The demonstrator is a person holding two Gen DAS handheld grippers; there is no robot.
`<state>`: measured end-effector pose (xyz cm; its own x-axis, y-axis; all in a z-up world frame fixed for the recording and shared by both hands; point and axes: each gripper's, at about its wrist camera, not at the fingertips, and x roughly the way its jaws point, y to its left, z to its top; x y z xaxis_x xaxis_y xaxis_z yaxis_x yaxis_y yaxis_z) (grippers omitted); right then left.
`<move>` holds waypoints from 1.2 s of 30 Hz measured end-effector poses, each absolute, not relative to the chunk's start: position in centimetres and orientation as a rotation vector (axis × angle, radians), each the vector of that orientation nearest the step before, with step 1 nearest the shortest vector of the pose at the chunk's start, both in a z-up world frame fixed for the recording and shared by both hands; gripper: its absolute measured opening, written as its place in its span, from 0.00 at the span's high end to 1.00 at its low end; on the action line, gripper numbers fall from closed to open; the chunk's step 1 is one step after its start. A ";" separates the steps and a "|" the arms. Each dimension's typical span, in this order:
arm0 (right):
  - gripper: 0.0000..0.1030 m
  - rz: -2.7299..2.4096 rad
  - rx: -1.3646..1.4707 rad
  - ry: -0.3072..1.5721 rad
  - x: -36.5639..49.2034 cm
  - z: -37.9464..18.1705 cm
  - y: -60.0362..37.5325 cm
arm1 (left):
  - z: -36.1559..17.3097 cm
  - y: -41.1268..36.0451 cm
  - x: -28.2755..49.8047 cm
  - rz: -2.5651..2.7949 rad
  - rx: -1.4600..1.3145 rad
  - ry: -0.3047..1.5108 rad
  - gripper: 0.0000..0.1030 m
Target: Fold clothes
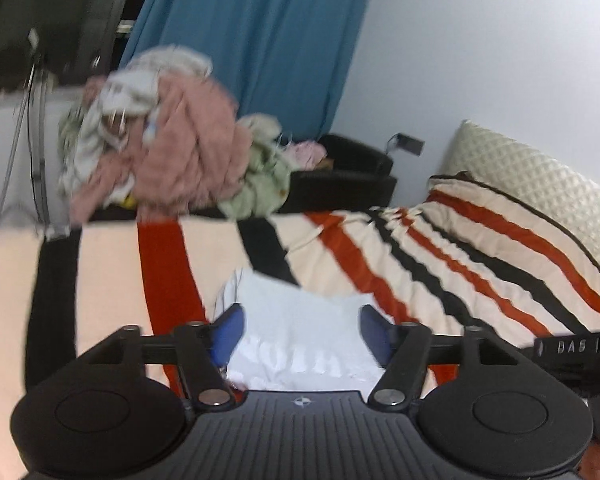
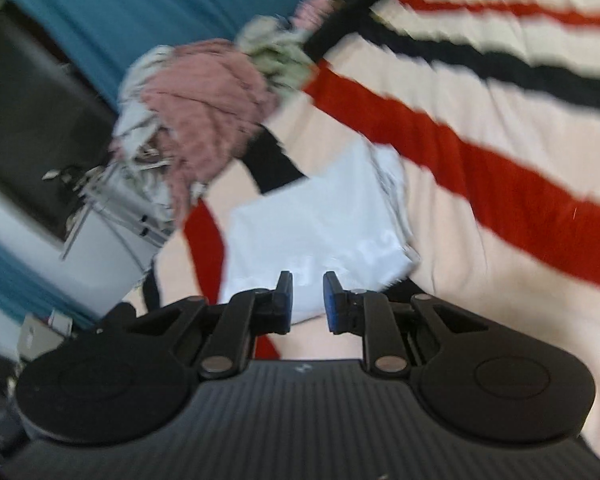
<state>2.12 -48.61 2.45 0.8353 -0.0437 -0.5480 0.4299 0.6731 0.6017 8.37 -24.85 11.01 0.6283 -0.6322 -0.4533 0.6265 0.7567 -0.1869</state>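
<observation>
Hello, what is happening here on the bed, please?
A person with a gripper in each hand is folding clothes on a striped blanket. A white folded garment lies flat on it. The left gripper and right gripper are both open above it, holding nothing. A pile of unfolded clothes waits behind.

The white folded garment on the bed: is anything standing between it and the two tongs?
Nothing visible does. The white garment lies flat on the striped blanket, directly ahead of the right tongs and the left tongs. The pile of clothes lies farther back, beyond the garment.
</observation>
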 end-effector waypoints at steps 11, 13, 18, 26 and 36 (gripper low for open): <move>0.00 -0.265 0.489 0.370 -7.6 10.7 -42.8 | 18.9 -18.1 -5.4 -0.718 0.053 0.392 0.00; 0.00 -0.274 0.455 0.350 -9.1 11.1 -41.7 | 18.9 -17.2 -7.1 -0.712 0.050 0.380 0.00; 0.00 -0.287 0.357 0.297 -11.7 11.0 -39.0 | 18.3 -15.2 -10.6 -0.703 0.056 0.360 0.00; 0.00 -0.289 0.225 0.267 -13.1 8.2 -34.8 | 15.7 -12.7 -14.1 -0.683 0.098 0.298 0.00; 0.00 -0.314 0.194 0.268 -11.7 4.0 -32.3 | 13.0 -9.3 -13.5 -0.664 0.035 0.305 0.00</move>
